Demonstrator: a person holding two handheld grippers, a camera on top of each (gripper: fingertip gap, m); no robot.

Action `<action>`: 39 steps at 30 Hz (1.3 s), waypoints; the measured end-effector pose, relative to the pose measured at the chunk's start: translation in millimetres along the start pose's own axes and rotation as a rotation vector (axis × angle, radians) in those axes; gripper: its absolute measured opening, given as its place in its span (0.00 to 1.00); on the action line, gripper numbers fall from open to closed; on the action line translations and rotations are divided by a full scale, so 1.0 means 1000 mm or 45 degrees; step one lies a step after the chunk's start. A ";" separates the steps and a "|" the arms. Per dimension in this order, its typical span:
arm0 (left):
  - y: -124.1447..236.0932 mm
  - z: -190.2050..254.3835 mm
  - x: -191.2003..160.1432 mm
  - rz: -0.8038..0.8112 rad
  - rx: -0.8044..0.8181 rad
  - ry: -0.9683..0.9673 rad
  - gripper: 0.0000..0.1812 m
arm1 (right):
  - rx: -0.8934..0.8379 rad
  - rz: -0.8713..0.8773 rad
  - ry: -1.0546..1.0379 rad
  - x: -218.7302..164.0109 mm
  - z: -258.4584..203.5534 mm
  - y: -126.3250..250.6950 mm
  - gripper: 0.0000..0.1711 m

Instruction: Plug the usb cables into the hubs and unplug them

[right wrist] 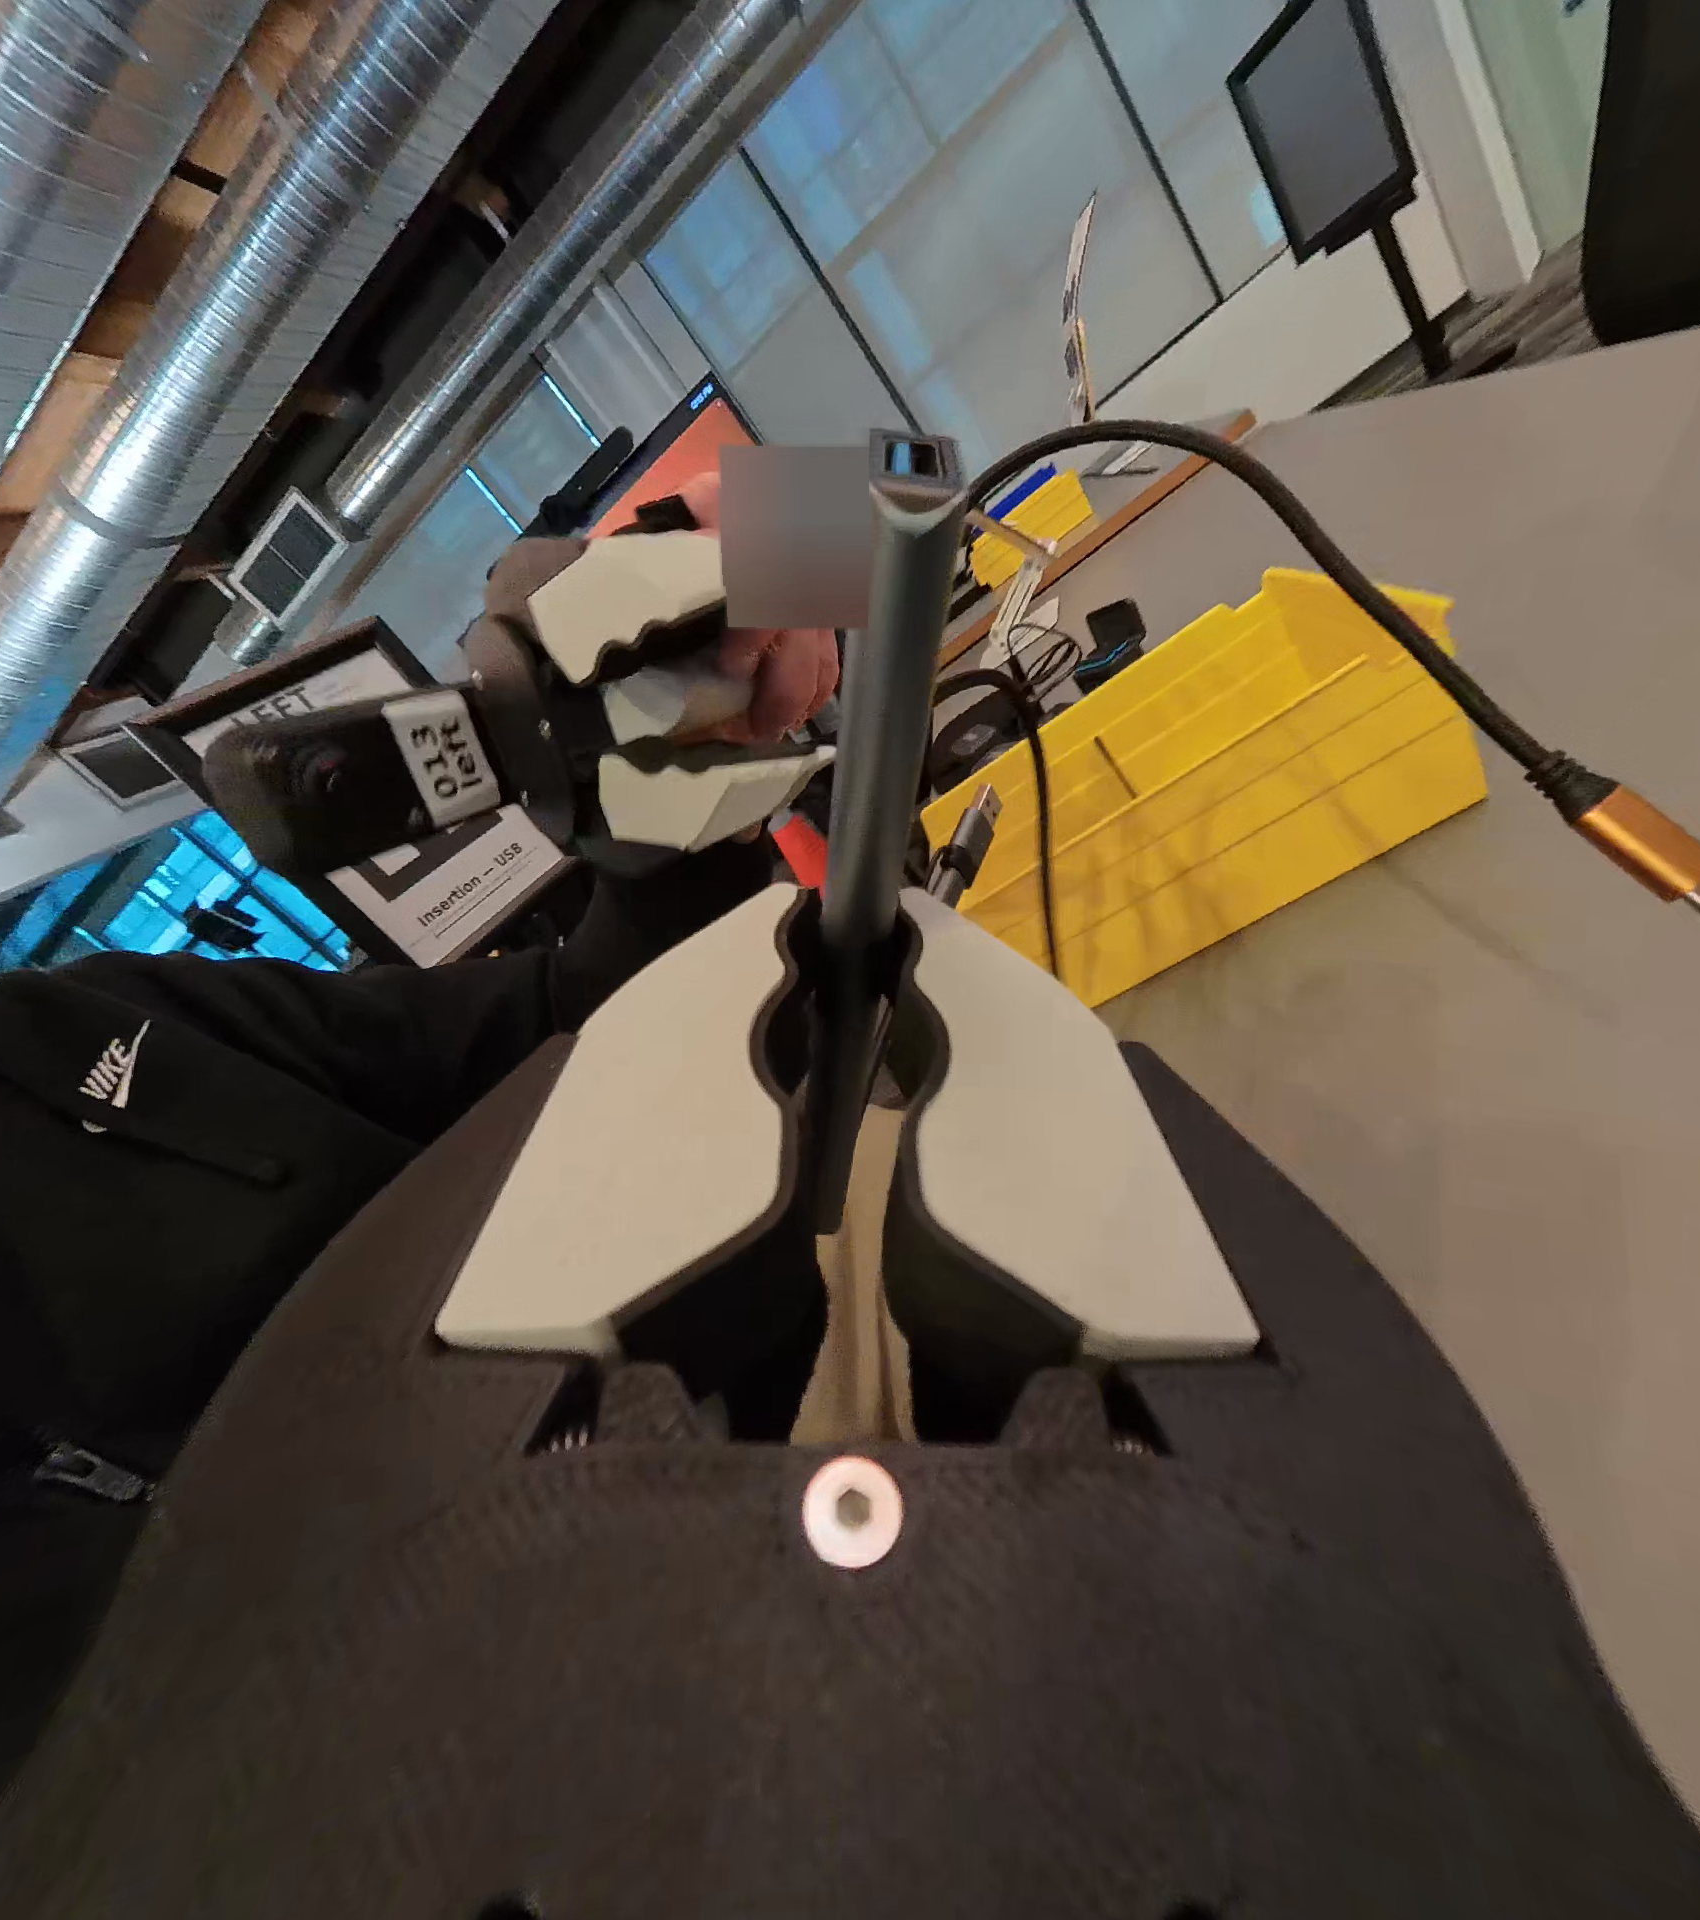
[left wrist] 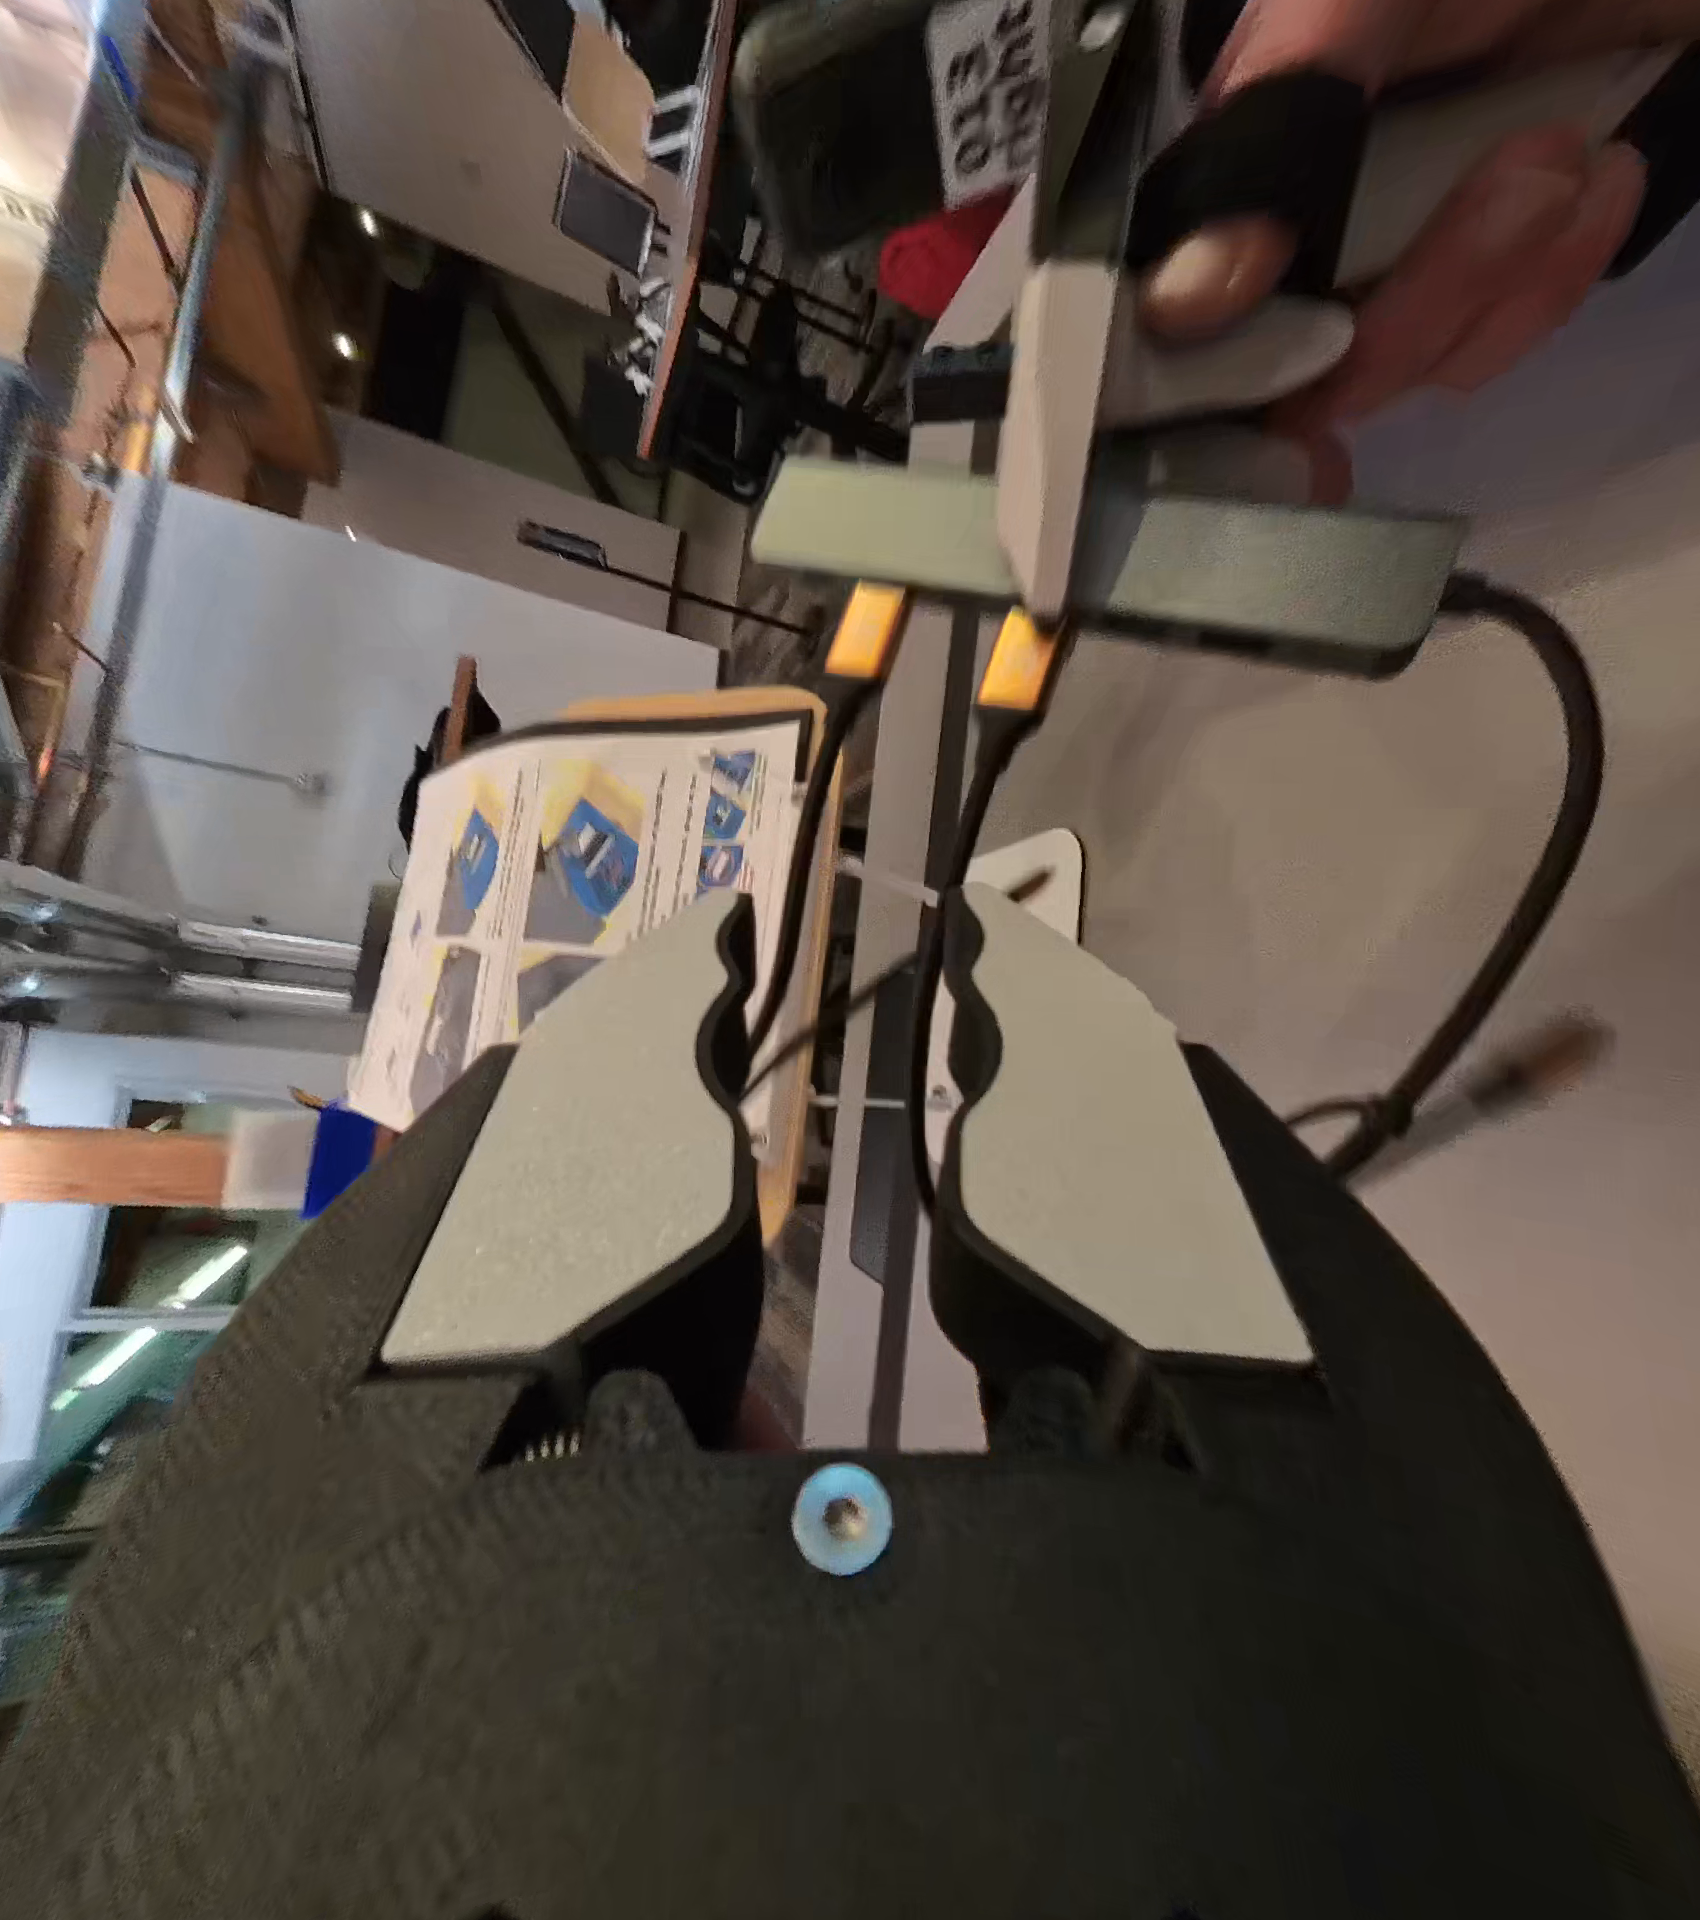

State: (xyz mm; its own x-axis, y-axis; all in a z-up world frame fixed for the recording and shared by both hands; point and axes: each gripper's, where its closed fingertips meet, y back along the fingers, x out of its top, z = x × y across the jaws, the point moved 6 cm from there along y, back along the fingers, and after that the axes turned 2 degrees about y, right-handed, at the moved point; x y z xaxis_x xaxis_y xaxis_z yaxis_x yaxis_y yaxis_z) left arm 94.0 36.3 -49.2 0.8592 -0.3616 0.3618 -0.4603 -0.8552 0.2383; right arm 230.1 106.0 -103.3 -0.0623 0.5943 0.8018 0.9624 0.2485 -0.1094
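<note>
Right claw clamped on a slim grey-green USB hub, held clear of the grey tabletop. Two orange-shelled plugs with black cords sit in the hub's long edge; the hub's own braided black cable arcs from one end to a loose orange connector. Left claw parted, gripping nothing, the two plug cords running between its fingers. Behind the hub, a yellow bin rests on the tabletop.
</note>
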 end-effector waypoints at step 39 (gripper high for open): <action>-0.030 0.041 0.015 -0.282 0.042 -0.263 0.04 | -1.138 -0.761 2.104 -0.018 -0.037 -0.038 0.12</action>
State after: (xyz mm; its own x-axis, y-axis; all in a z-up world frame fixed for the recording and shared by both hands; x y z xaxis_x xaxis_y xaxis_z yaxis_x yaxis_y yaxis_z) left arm 129.9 41.6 -87.4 0.9666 -0.2299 0.1129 -0.2521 -0.9321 0.2600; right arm 204.5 57.1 -92.1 -0.6172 -0.7067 0.3459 0.7836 -0.5919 0.1889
